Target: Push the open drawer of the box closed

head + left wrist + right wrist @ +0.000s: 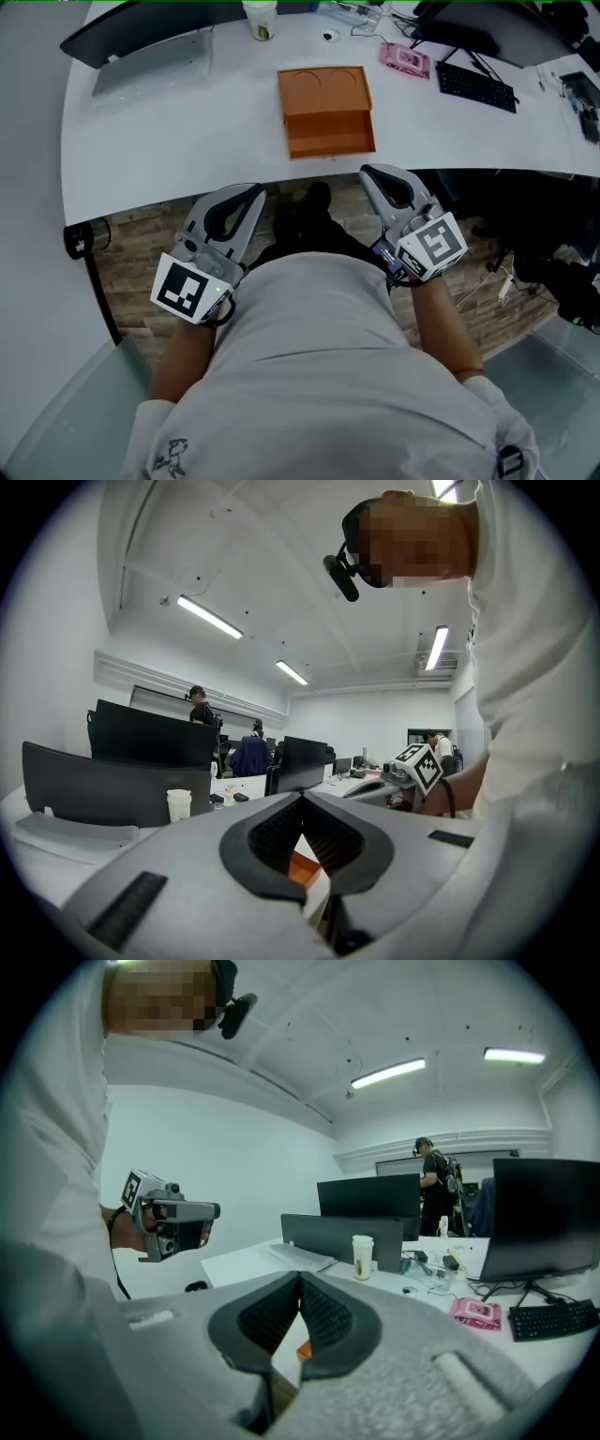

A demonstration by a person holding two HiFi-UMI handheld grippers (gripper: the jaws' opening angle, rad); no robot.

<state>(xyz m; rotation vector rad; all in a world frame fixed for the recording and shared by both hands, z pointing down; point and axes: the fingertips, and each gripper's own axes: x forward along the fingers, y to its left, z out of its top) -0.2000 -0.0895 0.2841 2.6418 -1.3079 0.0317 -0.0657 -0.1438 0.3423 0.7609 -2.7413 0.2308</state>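
Head view: orange box (324,94) near the tabletop's (169,131) front edge, drawer (330,133) open, not yet pushed. Short of that edge, left gripper (255,191) and right gripper (369,175), jaws together, empty; whole push left.

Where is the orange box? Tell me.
In the head view, the orange box sits centre on the white table, beyond the left gripper and right gripper.
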